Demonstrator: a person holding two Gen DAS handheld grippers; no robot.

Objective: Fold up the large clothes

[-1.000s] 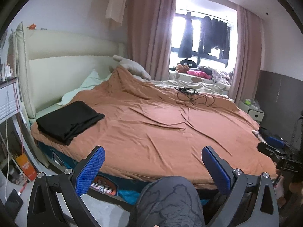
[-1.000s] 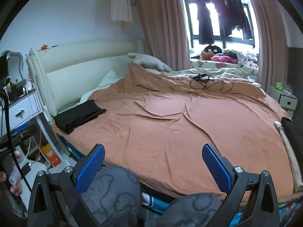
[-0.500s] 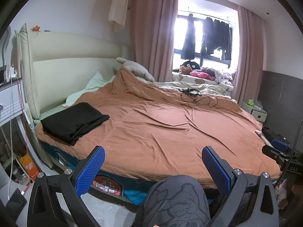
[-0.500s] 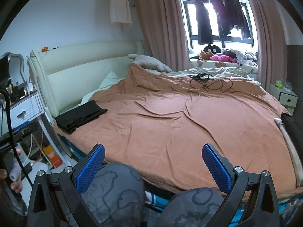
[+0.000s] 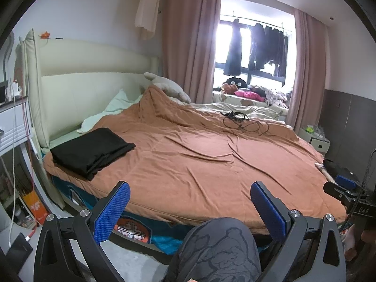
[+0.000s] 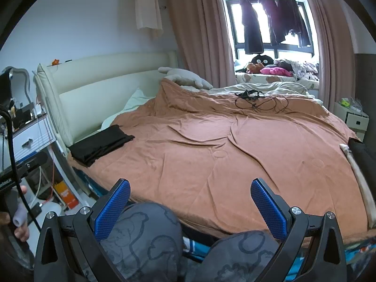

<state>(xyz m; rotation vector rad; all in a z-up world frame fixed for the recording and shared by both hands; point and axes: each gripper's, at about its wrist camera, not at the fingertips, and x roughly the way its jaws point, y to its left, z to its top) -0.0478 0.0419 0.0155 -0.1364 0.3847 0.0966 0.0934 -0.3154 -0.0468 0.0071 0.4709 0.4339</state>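
A folded black garment (image 5: 91,151) (image 6: 101,145) lies at the near left corner of the bed, on the orange-brown cover (image 5: 199,159) (image 6: 223,155). My left gripper (image 5: 189,208) is open and empty, held off the bed's near edge above a knee in patterned grey trousers (image 5: 218,249). My right gripper (image 6: 190,208) is also open and empty, above both knees (image 6: 145,235). A dark garment (image 6: 363,157) rests at the bed's right edge, partly cut off. The right gripper's blue tip (image 5: 345,182) shows at the right in the left wrist view.
A tangle of black cables (image 5: 242,121) (image 6: 258,98) lies on the far side of the bed. Cream headboard (image 5: 94,89), a white nightstand (image 6: 30,138) on the left, a small white cabinet (image 6: 354,119) on the right, clothes hanging at the window (image 6: 272,18).
Both views have shifted slightly, with the bed and black garment sitting a little further right and nearer in the left wrist view. Both grippers stay open and empty.
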